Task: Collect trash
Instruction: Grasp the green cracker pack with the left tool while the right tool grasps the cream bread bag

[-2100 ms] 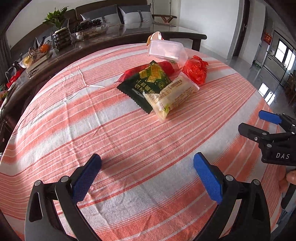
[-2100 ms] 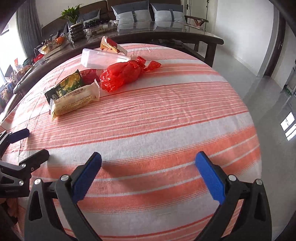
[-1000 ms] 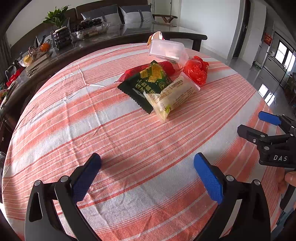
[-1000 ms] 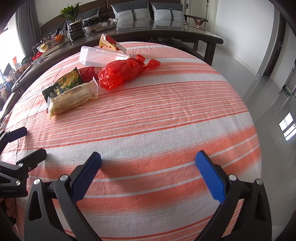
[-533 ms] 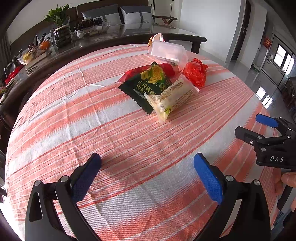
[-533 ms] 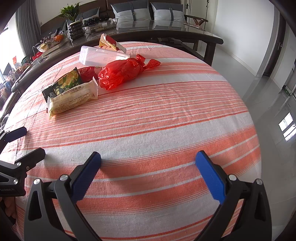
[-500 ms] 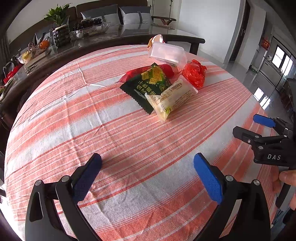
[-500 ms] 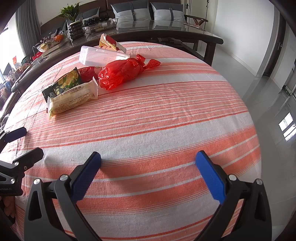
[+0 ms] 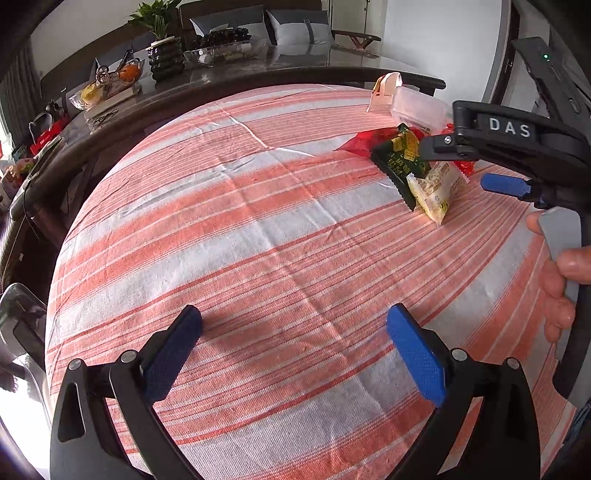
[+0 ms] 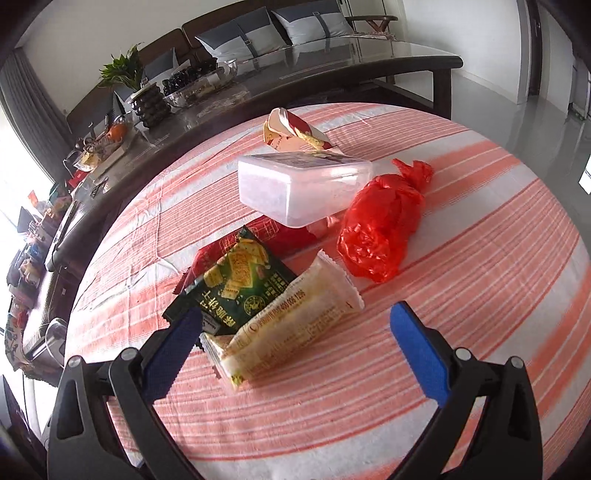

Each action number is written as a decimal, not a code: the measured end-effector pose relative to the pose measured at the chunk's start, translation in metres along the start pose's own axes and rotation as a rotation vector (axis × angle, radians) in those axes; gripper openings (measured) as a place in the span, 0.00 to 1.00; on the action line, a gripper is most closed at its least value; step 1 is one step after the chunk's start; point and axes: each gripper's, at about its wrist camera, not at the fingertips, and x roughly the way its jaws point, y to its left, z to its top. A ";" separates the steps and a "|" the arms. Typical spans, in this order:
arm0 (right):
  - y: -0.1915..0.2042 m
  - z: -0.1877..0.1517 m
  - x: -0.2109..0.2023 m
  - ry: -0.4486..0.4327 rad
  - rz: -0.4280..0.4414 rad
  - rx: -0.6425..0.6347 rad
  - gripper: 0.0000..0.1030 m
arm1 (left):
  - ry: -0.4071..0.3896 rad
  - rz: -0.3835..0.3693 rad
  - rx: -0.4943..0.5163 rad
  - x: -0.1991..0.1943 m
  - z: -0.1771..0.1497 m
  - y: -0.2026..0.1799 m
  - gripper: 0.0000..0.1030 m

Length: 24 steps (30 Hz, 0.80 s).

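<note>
A pile of trash lies on the striped tablecloth point(image 10: 480, 295): a pale bread wrapper point(image 10: 291, 325), a green cracker packet point(image 10: 236, 284), a red wrapper point(image 10: 273, 236) under it, a crumpled red plastic bag point(image 10: 380, 225), a clear plastic box point(image 10: 303, 188) and a small red-and-cream carton point(image 10: 291, 133). My right gripper point(image 10: 295, 343) is open, its fingers either side of the bread wrapper's near end. The left wrist view shows the pile point(image 9: 417, 166) at far right, partly hidden by the right gripper point(image 9: 472, 162). My left gripper point(image 9: 291, 350) is open over bare cloth.
A long dark table point(image 10: 295, 74) stands behind the round one, carrying a potted plant point(image 10: 144, 96), bowls and clutter. A grey-cushioned sofa point(image 10: 258, 33) is against the wall. A hand point(image 9: 561, 273) holds the right gripper's handle. Shiny floor lies to the right.
My right gripper has moved forward and left to the trash pile, now straddling the bread wrapper. The left gripper swung leftward, so the pile sits at its right edge.
</note>
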 end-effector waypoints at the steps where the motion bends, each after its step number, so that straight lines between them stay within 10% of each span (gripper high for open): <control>1: 0.003 0.001 0.007 0.024 -0.021 -0.008 0.92 | -0.001 -0.004 -0.003 0.000 0.000 0.001 0.96; 7: -0.021 -0.016 -0.015 0.039 -0.075 -0.112 0.51 | 0.000 0.001 0.001 0.002 -0.001 0.002 0.96; 11: -0.058 -0.033 -0.047 0.008 -0.116 -0.140 0.54 | -0.009 -0.020 -0.014 0.001 0.002 0.002 0.95; 16: -0.075 -0.057 -0.060 -0.044 -0.079 -0.184 0.77 | -0.062 -0.233 -0.027 0.009 0.040 -0.016 0.95; 20: -0.088 -0.061 -0.061 -0.073 -0.037 -0.122 0.78 | -0.092 -0.223 0.047 0.024 0.072 -0.040 0.92; 24: -0.105 -0.065 -0.058 -0.081 0.012 -0.044 0.86 | -0.060 -0.221 0.066 0.040 0.088 -0.048 0.57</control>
